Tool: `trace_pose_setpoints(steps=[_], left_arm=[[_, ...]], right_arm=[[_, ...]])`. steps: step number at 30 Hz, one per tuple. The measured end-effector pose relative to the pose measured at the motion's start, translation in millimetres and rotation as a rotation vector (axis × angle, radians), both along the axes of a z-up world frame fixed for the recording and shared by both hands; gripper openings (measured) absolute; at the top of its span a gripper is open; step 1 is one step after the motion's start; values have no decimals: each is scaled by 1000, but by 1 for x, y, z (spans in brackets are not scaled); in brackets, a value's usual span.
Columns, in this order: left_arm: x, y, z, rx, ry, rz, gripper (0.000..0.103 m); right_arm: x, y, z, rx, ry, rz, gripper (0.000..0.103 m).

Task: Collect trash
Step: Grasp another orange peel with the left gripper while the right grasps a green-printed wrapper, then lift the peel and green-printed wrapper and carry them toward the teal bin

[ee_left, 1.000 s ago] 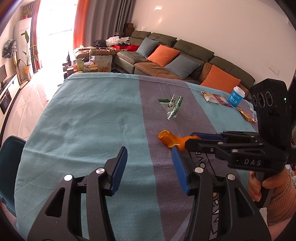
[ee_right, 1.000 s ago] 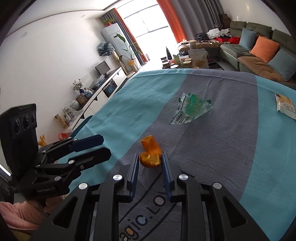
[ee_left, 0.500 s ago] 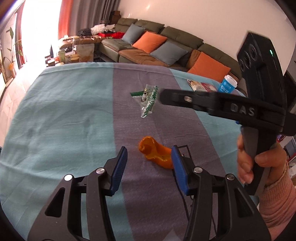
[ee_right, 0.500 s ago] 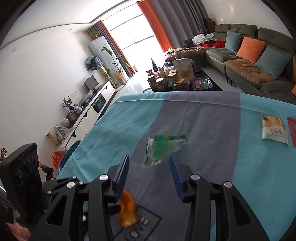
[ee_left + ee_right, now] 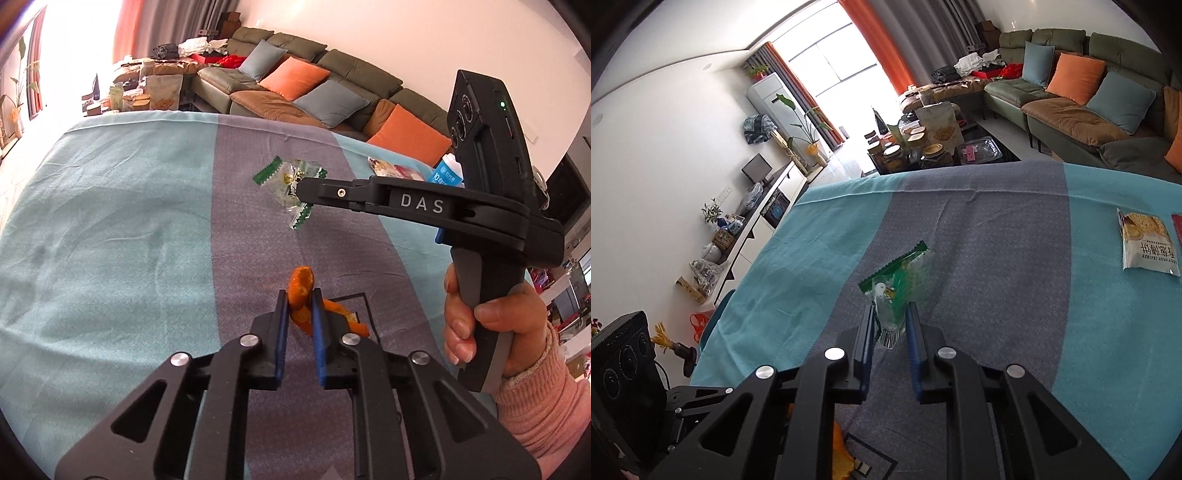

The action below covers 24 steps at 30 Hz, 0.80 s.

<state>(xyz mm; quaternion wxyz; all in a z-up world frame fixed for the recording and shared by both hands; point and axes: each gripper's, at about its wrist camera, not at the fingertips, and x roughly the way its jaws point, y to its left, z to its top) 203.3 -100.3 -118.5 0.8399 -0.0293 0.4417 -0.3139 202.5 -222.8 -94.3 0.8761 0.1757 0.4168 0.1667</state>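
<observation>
My left gripper (image 5: 299,299) is shut on an orange peel (image 5: 301,288) near the front of the grey stripe of the tablecloth (image 5: 110,221). My right gripper (image 5: 891,314) is shut on a clear plastic wrapper with green print (image 5: 905,273) farther back on the stripe. The right gripper also shows in the left wrist view (image 5: 306,192), reaching in from the right over the wrapper (image 5: 288,177). A bit of the peel shows at the bottom of the right wrist view (image 5: 840,454).
A cracker packet (image 5: 1145,243) lies on the teal cloth at the right, with more packets (image 5: 395,170) and a blue-and-white cup (image 5: 448,173) near it. A sofa (image 5: 332,85) with cushions stands beyond the table. A cluttered low table (image 5: 934,140) stands behind.
My left gripper has closed on the orange peel. My right gripper let the peel go, moved forward to the green wrapper and closed on it.
</observation>
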Motion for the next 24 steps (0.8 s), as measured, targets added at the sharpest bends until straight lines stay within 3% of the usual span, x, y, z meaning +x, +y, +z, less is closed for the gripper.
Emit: trace_pose_setpoints(steps=[10,24], left_arm=[[-21,21,15,-6,-61,49,10],[-50,92,36,-5,-116,207,10]], right_arm=[[-25,3,13,27,-70,38,11],[-58,23,25,70,-129,100,11]])
